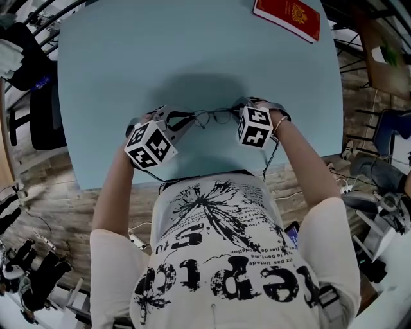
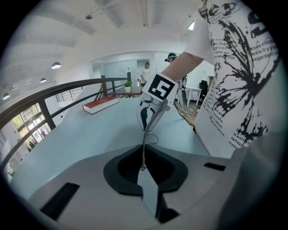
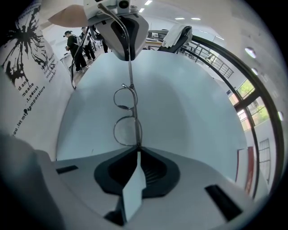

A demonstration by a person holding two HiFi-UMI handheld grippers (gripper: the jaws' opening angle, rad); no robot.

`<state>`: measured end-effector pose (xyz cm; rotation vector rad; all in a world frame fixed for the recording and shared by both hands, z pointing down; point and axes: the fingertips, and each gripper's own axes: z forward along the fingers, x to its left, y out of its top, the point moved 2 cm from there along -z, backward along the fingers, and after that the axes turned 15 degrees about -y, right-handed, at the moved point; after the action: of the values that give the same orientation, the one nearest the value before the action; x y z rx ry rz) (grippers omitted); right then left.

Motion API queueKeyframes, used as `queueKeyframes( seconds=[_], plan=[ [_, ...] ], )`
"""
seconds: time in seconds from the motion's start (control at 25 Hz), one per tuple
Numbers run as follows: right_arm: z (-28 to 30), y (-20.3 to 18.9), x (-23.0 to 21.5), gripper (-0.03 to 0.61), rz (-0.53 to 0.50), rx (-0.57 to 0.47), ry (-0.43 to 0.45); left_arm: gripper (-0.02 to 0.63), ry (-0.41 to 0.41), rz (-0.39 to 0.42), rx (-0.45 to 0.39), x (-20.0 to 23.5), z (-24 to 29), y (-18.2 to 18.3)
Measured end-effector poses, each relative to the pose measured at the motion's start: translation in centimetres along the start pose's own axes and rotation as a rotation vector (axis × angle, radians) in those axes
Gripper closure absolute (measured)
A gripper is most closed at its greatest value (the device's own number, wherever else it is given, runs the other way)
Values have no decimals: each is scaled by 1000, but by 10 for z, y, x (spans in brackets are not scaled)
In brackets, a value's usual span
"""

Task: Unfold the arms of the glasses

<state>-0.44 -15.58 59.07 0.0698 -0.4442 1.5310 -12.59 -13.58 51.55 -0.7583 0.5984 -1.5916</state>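
Note:
Thin wire-rimmed glasses point(image 1: 215, 115) hang just above the light blue table point(image 1: 192, 51), near its front edge, between my two grippers. My left gripper point(image 1: 183, 119) is shut on the end of a slim metal arm point(image 2: 144, 148) that runs straight away from its jaws toward the right gripper point(image 2: 153, 108). My right gripper point(image 1: 236, 114) is shut on the frame's end, right beside the nearer lens point(image 3: 126, 131). In the right gripper view both round lenses lie in a row. The arm point(image 3: 131, 76) runs along them up to the left gripper point(image 3: 122, 31).
A red book point(image 1: 287, 17) lies at the table's far right corner, also seen in the left gripper view as a red book point(image 2: 100, 104). A dark chair point(image 1: 38, 115) stands left of the table. Cables and gear lie on the wooden floor point(image 1: 359, 180) to the right.

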Motion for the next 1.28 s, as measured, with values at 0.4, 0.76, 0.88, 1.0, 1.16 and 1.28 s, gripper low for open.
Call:
queueKeyframes(
  seconds=[0.4, 0.76, 0.88, 1.0, 1.16, 1.28],
  plan=[
    [0, 7, 0, 538, 7, 25, -42, 588, 32, -20, -63, 4, 3, -23],
    [-9, 70, 12, 452, -60, -78, -13, 588, 23, 7, -66, -3, -3, -25],
    [-4, 89, 12, 473, -89, -86, 5, 588, 23, 13, -71, -3, -2, -24],
    [3, 99, 13, 487, -117, -72, 17, 588, 22, 15, -73, -5, -1, -25],
    [12, 103, 19, 516, -165, -45, 10, 588, 26, 14, -68, -8, -3, -28],
    [17, 105, 18, 549, -191, -32, -16, 586, 32, 9, -66, -6, -5, -30]
  ],
)
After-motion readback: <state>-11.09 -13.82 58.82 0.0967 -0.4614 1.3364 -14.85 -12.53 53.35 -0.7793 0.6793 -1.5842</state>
